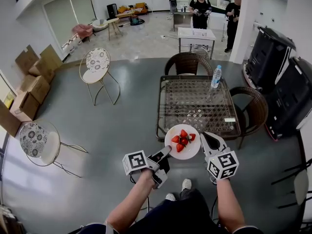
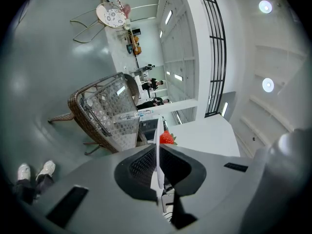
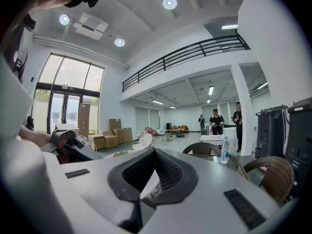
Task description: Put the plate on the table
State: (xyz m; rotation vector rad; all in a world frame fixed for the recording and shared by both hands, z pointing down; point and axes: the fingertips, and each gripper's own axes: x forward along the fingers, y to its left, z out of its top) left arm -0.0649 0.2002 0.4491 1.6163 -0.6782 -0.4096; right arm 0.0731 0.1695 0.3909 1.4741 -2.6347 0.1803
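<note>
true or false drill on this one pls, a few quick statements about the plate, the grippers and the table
1. The left gripper has its jaws shut on the rim of the plate. True.
2. The plate holds orange slices. False: it holds strawberries.
3. A water bottle stands upright on the glass table. True.
4. The water bottle stands right beside the plate. False: it is at the table's far right corner, while the plate is at the near edge.
</note>
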